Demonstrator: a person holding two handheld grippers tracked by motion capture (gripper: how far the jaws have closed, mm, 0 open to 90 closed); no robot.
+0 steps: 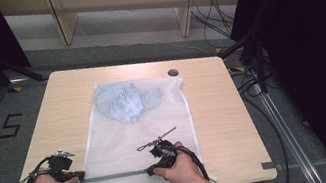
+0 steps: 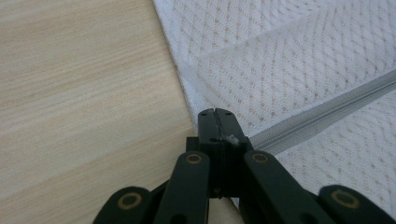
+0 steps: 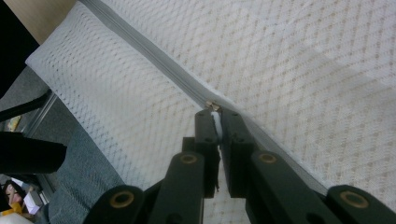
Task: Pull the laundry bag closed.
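Observation:
A white mesh laundry bag (image 1: 129,143) lies flat on the wooden table (image 1: 214,107) with a pale blue garment (image 1: 125,103) inside near its far end. A grey zipper (image 1: 115,175) runs across the bag's near part. My left gripper (image 1: 82,176) is shut on the bag's left edge at the zipper's end (image 2: 254,140); the left gripper view shows its jaws pinched together on the fabric (image 2: 217,114). My right gripper (image 1: 149,171) is shut on the white zipper pull (image 3: 215,120), about midway along the zipper (image 3: 154,58).
A small dark round object (image 1: 173,72) sits on the table beyond the bag's far right corner. Bare wood lies to the left (image 2: 84,93) and right of the bag. Wooden furniture legs (image 1: 185,11) and cables (image 1: 214,16) are on the floor beyond.

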